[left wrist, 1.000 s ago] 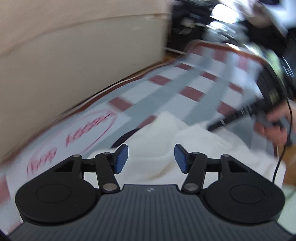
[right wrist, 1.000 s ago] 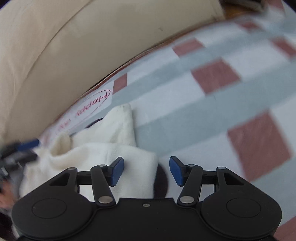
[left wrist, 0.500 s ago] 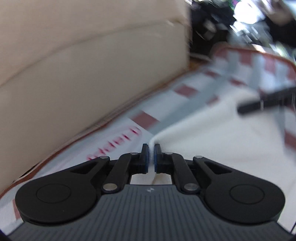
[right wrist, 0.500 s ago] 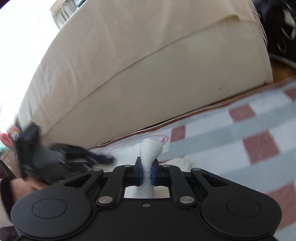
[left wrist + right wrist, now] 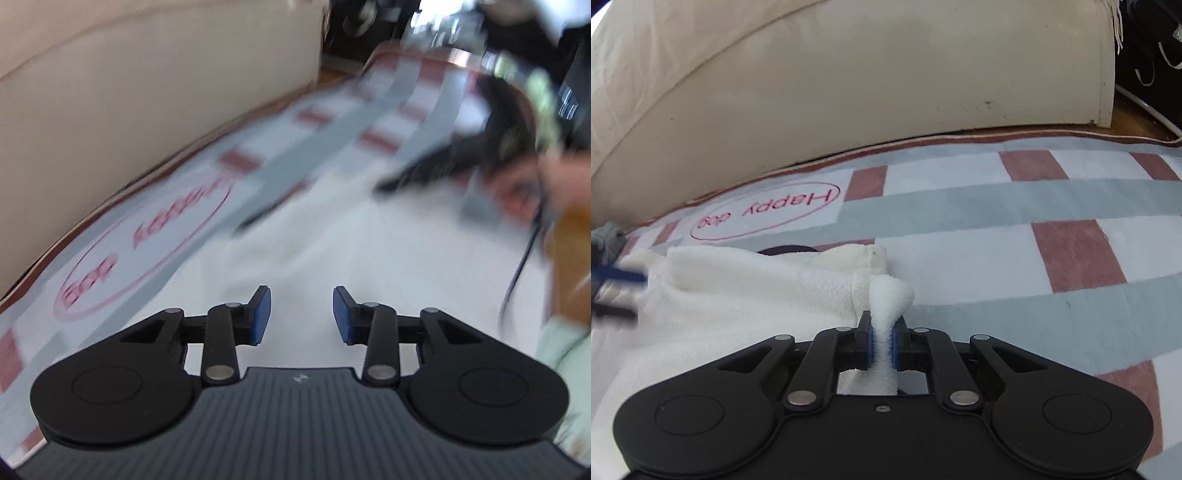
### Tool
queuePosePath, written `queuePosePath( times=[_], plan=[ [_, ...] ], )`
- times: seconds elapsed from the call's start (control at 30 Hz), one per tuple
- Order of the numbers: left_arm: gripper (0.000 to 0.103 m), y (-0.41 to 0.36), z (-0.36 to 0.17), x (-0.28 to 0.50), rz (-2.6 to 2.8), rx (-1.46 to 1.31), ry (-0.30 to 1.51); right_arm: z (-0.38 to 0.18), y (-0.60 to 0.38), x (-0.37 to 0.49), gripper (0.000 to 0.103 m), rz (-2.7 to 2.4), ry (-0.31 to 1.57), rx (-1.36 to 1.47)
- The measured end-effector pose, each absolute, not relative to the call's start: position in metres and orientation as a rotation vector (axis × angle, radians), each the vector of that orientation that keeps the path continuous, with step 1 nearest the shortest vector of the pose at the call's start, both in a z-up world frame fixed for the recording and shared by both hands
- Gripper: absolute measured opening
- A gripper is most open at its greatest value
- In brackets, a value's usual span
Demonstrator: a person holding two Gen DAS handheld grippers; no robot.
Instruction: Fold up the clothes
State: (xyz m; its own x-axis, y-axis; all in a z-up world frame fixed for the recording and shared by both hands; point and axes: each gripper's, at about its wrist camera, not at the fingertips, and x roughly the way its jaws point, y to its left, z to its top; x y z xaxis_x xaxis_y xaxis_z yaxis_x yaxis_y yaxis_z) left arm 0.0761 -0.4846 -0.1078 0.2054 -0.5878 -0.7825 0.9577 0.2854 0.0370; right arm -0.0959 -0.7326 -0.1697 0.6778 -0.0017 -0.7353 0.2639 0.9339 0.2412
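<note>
While the cream sofa (image 5: 849, 85) fills the whole back of both views, the work itself lies on the checked rug (image 5: 1015, 258) spread on the floor in front of it, a pale rug with grey bands, red squares and a pink "Happy dog" oval (image 5: 764, 212) near the sofa base. The white fleece garment (image 5: 738, 302) lies on this rug, just on the near side of the oval, flattened over most of its area with one bunched end pointing toward the sofa. A dark patch (image 5: 786, 250) shows at its far edge; what it is I cannot tell.

The right tool (image 5: 882, 345) has its blue pads pressed together on a raised corner of the fleece, so the cloth stands up in a small peak between them. That grip probably serves to carry this corner over the rest for a fold. The left tool (image 5: 301, 314) hangs above the middle of the garment (image 5: 369, 258) with its fingers spread wide and nothing between them, likely free to take a new hold or to pin the cloth down.

In the blurred left view, the person's right hand (image 5: 524, 184) and a trailing black cable (image 5: 517, 273) cross the far side of the garment; the cable could snag the cloth as it turns. A pale green piece of cloth (image 5: 565, 354) sits at the right edge, near the fleece. The sofa base stands close behind the rug, which limits room for a fold that way.
</note>
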Motion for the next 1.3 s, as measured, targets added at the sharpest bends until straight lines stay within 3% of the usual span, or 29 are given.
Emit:
queuePosePath(
  times=[0.03, 0.1, 0.17, 0.2, 0.27, 0.37, 0.47, 0.6, 0.67, 0.7, 0.73, 0.77, 0.9, 1.0, 1.07, 1.13, 1.2, 1.3],
  plan=[
    [0.038, -0.481, -0.117, 0.079, -1.117, 0.648, 0.749, -0.168, -0.73, -0.093, 0.01, -0.156, 0.833, 0.323],
    [0.05, -0.47, -0.127, 0.095, -1.022, 0.589, 0.792, -0.167, -0.724, -0.088, 0.011, -0.173, 0.857, 0.286],
    [0.053, -0.46, -0.131, 0.109, -0.965, 0.468, 0.848, -0.161, -0.716, -0.086, 0.017, -0.209, 0.877, 0.246],
    [0.053, -0.458, -0.129, 0.108, -0.948, 0.436, 0.841, -0.153, -0.708, -0.087, 0.029, -0.257, 0.882, 0.23],
    [0.051, -0.454, -0.125, 0.105, -0.919, 0.374, 0.821, -0.137, -0.693, -0.088, 0.034, -0.355, 0.89, 0.197],
    [0.051, -0.44, -0.11, 0.095, -0.951, 0.314, 0.738, -0.101, -0.655, -0.096, 0.043, -0.267, 0.733, 0.163],
    [0.051, -0.417, -0.1, 0.104, -0.927, 0.245, 0.766, -0.08, -0.612, -0.084, 0.058, -0.079, 0.665, 0.079],
    [0.049, -0.365, -0.088, 0.11, -0.874, 0.166, 0.758, -0.088, -0.575, -0.039, 0.063, 0.032, 0.759, 0.119],
    [0.049, -0.342, -0.089, 0.105, -0.837, 0.195, 0.749, -0.099, -0.564, -0.015, 0.063, 0.032, 0.822, 0.163],
    [0.049, -0.329, -0.091, 0.103, -0.811, 0.208, 0.753, -0.106, -0.568, -0.009, 0.057, -0.003, 0.839, 0.182],
    [0.049, -0.316, -0.093, 0.102, -0.782, 0.219, 0.758, -0.113, -0.572, -0.004, 0.003, -0.043, 0.855, 0.2],
    [0.049, -0.301, -0.096, 0.102, -0.74, 0.226, 0.763, -0.12, -0.577, 0.002, 0.006, -0.082, 0.87, 0.218],
    [0.049, -0.244, -0.106, 0.108, -0.568, 0.237, 0.79, -0.14, -0.591, 0.011, 0.0, -0.229, 0.918, 0.265],
    [0.051, -0.204, -0.116, 0.118, -0.545, 0.132, 0.854, -0.152, -0.584, 0.013, 0.0, -0.267, 0.993, 0.13],
    [0.052, -0.18, -0.125, 0.123, -0.534, 0.058, 0.904, -0.146, -0.591, 0.002, 0.0, -0.263, 0.948, 0.186],
    [0.055, -0.161, -0.137, 0.124, -0.534, -0.006, 0.929, -0.139, -0.598, -0.006, 0.01, -0.243, 0.906, 0.295],
    [0.058, -0.148, -0.148, 0.121, -0.542, -0.082, 0.938, -0.134, -0.603, -0.006, 0.034, -0.188, 0.873, 0.406],
    [0.058, -0.138, -0.164, 0.121, -0.574, -0.211, 0.952, -0.126, -0.61, -0.003, 0.037, -0.142, 0.852, 0.476]
  ],
)
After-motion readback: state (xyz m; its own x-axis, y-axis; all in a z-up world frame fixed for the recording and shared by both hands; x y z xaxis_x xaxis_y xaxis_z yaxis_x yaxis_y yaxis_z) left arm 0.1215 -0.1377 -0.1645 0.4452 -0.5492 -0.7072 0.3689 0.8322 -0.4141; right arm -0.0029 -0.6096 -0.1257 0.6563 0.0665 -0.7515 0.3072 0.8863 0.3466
